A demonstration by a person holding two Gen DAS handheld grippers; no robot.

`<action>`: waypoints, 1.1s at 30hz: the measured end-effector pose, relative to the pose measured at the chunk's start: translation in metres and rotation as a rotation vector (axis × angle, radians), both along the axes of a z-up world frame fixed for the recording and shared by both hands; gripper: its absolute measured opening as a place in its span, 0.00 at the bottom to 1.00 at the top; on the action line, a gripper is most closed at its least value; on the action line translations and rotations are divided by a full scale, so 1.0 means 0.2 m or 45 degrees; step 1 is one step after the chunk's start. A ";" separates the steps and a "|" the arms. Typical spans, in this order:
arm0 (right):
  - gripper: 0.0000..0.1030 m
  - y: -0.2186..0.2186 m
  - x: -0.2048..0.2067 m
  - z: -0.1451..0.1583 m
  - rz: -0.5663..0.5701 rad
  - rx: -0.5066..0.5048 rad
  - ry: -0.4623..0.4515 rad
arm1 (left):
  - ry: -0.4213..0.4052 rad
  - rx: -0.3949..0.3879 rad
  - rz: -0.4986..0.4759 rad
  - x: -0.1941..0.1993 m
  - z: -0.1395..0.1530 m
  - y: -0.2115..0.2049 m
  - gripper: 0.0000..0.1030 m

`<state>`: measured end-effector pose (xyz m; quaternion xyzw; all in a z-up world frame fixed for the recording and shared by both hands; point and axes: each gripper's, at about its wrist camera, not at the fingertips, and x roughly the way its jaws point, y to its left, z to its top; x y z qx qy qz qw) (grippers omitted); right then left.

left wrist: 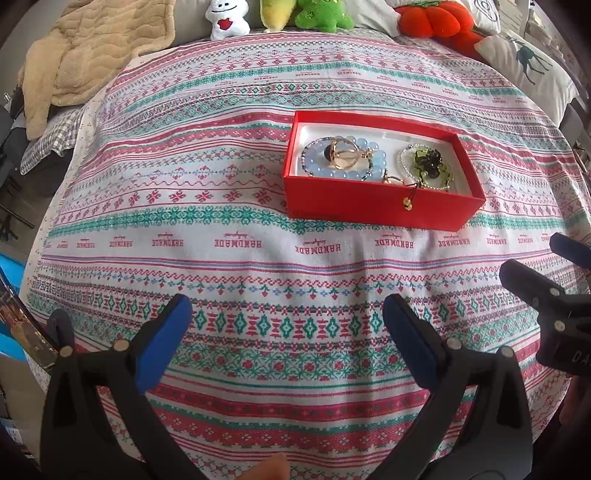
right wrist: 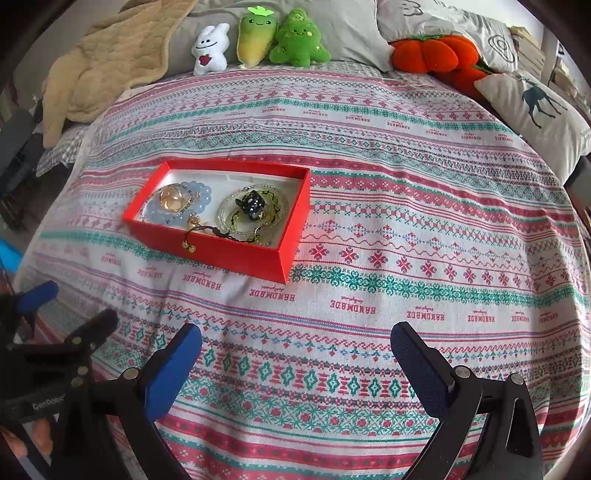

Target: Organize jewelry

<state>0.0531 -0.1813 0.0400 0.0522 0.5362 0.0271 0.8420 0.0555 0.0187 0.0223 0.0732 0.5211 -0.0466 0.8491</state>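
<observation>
A red box (left wrist: 380, 212) (right wrist: 221, 254) with a white lining lies on the patterned cloth. Inside it rest a pale blue bead bracelet (left wrist: 373, 162) (right wrist: 201, 194), gold rings (left wrist: 345, 153) (right wrist: 171, 197), a clear bead bracelet (left wrist: 402, 155) (right wrist: 229, 218) and a dark green charm (left wrist: 428, 158) (right wrist: 253, 206). A cord with gold beads (left wrist: 407, 203) (right wrist: 188, 248) hangs over the box's near wall. My left gripper (left wrist: 287, 317) (right wrist: 68, 306) is open and empty, well short of the box. My right gripper (right wrist: 295, 345) (left wrist: 535, 254) is open too, nothing between its blue pads.
The cloth (left wrist: 221, 192) (right wrist: 406, 206) covers a bed. Plush toys (left wrist: 225, 20) (right wrist: 258, 37) and an orange plush pumpkin (right wrist: 436, 51) line the far edge. A beige blanket (left wrist: 85, 48) lies far left, a deer pillow (right wrist: 532, 107) far right.
</observation>
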 end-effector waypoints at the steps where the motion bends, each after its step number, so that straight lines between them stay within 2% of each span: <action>1: 1.00 0.00 0.00 0.00 -0.004 0.004 0.006 | 0.003 0.001 0.002 0.00 -0.01 0.00 1.00; 33: 1.00 0.06 0.01 -0.05 0.030 -0.007 0.055 | 0.026 -0.006 -0.007 0.00 -0.04 -0.02 1.00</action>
